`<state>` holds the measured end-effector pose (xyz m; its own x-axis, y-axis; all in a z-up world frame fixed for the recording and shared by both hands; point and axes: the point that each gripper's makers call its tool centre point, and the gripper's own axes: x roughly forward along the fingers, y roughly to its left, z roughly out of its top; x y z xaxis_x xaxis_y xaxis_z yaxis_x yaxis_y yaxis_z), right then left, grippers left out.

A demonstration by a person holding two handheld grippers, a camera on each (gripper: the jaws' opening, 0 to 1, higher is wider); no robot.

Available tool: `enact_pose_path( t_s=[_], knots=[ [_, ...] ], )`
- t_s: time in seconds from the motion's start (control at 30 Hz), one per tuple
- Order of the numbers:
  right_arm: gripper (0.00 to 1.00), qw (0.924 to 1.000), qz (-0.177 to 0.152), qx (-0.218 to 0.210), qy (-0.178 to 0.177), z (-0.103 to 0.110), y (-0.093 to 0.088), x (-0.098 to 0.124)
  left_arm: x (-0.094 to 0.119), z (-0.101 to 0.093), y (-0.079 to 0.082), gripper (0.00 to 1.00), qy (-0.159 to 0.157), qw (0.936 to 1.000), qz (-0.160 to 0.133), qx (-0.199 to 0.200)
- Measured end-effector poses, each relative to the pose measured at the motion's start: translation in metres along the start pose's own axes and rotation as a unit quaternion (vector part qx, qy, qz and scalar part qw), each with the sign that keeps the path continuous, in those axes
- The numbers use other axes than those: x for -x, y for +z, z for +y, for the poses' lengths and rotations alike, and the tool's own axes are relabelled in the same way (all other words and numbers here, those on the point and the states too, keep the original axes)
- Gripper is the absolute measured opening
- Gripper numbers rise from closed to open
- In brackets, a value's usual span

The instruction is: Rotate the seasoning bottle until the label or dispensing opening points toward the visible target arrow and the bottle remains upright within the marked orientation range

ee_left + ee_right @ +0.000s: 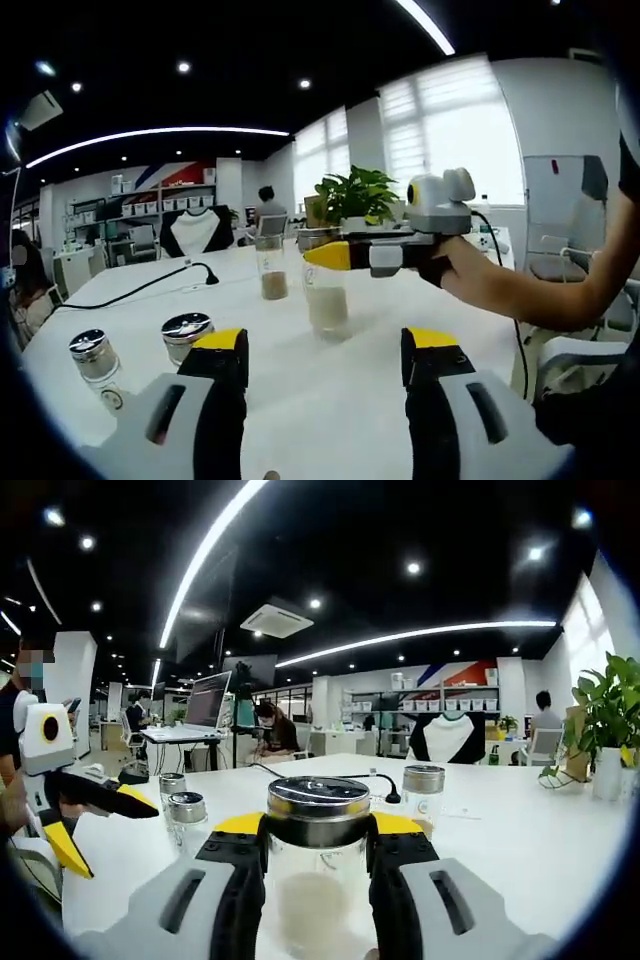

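- In the left gripper view, two jars (pixel 95 357) (pixel 185 335) are set side by side on the table (pixel 330 390) at 9 o'clock of the left gripper (pixel 327 362).
- A bottle (pixel 326 295) is placed at 12 o'clock of that gripper, with the right gripper (pixel 330 255) closed around its top.
- A second bottle (pixel 271 268) is found just behind it, toward 11 o'clock.
- A plant (pixel 355 197) is set behind both, at the table's far edge.
- A cable (pixel 140 288) is laid across the table at 10 o'clock.
- In the right gripper view, the held bottle (pixel 318 865) is seated between the jaws, and the left gripper (pixel 85 820) is seen at 9 o'clock.
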<state>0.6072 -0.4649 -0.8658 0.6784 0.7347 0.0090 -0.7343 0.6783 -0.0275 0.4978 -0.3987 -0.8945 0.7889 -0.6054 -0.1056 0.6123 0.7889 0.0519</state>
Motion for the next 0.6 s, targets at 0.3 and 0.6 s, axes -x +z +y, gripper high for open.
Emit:
enact_pose_path(
  t_s=[0.3,0.6],
  knots=[
    [0.36,0.9996,-0.009,-0.006,0.025,0.019,0.006,0.013,-0.002,-0.004,0.006,0.65,-0.004,1.0,-0.005,-0.001],
    [0.36,0.9989,-0.01,-0.005,0.046,0.041,0.007,0.022,-0.009,-0.009,0.002,0.65,-0.01,0.9999,0.001,0.001]
  ],
)
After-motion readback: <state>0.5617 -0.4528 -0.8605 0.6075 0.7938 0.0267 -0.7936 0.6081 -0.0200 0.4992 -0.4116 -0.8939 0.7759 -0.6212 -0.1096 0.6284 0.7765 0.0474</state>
